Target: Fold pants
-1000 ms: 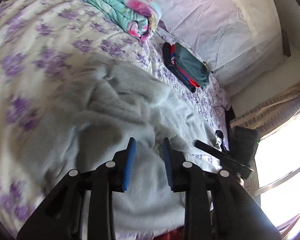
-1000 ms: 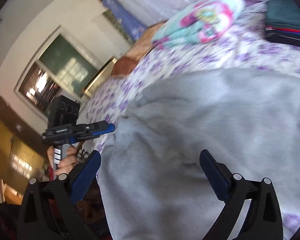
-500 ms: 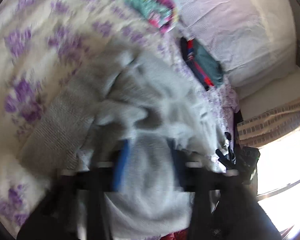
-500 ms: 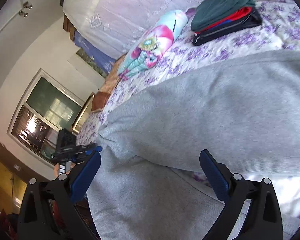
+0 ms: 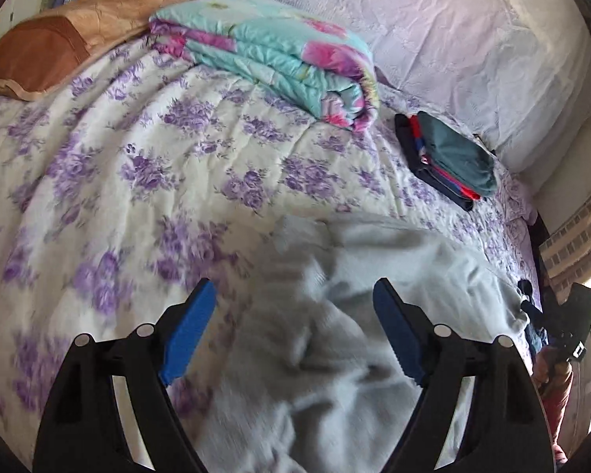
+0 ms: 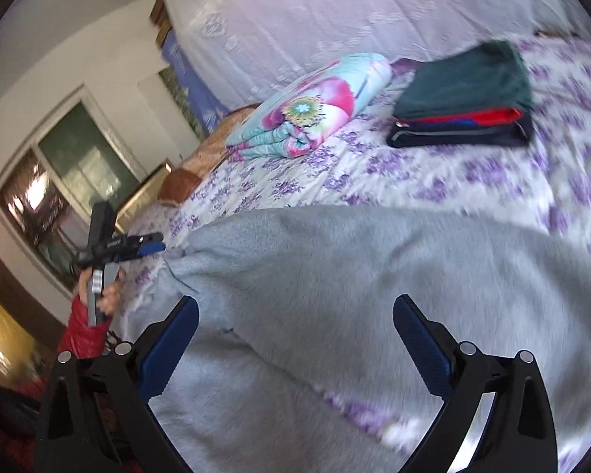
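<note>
Change: left gripper [image 5: 293, 333] has let go, jaws now wide apart.
Right gripper [image 6: 295, 339]: spread, empty.
Pants: soft grey fleece pants [image 6: 374, 276] bunched on floral bedspread [image 5: 138, 165].
Risk: rumpled folds could set crooked creases.

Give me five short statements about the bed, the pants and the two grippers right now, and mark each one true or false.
1. The left gripper is open, its jaws spread wide over the grey pants. True.
2. The right gripper is clamped on the pants. False: its jaws are wide apart and hold nothing.
3. A stack of folded clothes with a dark green piece on top lies on the floral bedspread. True.
4. The rolled turquoise and pink quilt sits on top of the pants. False: it lies apart from them, farther up the bed.
5. The pants are already folded into a neat small square. False: they lie spread out and rumpled.
</note>
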Available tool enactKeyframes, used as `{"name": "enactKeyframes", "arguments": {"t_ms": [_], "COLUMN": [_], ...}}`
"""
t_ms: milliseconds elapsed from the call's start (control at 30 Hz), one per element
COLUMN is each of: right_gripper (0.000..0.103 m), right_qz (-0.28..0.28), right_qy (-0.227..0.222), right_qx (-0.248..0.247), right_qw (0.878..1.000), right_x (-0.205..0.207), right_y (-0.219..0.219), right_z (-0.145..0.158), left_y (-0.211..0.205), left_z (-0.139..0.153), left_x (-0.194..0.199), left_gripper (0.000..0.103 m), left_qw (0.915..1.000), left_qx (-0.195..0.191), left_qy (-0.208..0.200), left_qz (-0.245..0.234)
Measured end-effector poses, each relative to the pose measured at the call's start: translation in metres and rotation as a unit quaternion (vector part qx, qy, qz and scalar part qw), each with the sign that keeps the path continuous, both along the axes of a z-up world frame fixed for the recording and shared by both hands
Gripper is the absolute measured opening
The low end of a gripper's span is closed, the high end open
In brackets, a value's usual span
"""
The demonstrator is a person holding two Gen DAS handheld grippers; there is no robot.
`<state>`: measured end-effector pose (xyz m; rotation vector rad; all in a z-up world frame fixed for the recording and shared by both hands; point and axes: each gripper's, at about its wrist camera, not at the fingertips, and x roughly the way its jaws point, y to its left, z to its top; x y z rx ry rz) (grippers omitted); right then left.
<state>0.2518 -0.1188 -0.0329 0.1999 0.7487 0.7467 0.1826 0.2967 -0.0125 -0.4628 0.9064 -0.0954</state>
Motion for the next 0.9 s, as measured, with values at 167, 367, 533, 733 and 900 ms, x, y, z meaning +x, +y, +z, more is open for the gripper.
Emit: {"name": "enactKeyframes", "arguments": {"t_ms": [167,367,533,733,900], "right_gripper": [0.1,0.1,0.1,0.092,0.07], "right_qz": [0.02,0.037,0.061,0.124,0.176], "right_qy": [0.008,0.011,-0.006,-0.061,-0.037], "right_qx": [-0.023,-0.055,-0.085,-0.165,-0.194], "right_qw": [1.0,0.998,0.995,0.977,0.964], "right_x": [0.032,0.073,0.1,0.116,0.135], "right_y": [0.02,0.038,0.052,0.075,0.086], "right_z": [-0.001,-0.005,-0.011,-0.015,-0.026], "left_y": [0.011,0.017,0.016,0.014,0.016], "left_z": [-0.019,-0.041,-0.052,-0.058,-0.06], "left_x": [0.026,0.049,0.061,0.066,0.066], "left_gripper": [0.08,0.079,0.07,0.048,0.035], "left_qw": [0.9986,0.995,0.9907,0.9874,0.9886], "left_qx": [-0.048,-0.088,-0.118,-0.13,-0.121], "left_qy": [0.011,0.026,0.02,0.007,0.005], "left_qz": [-0.021,-0.04,-0.066,-0.09,-0.089]}}
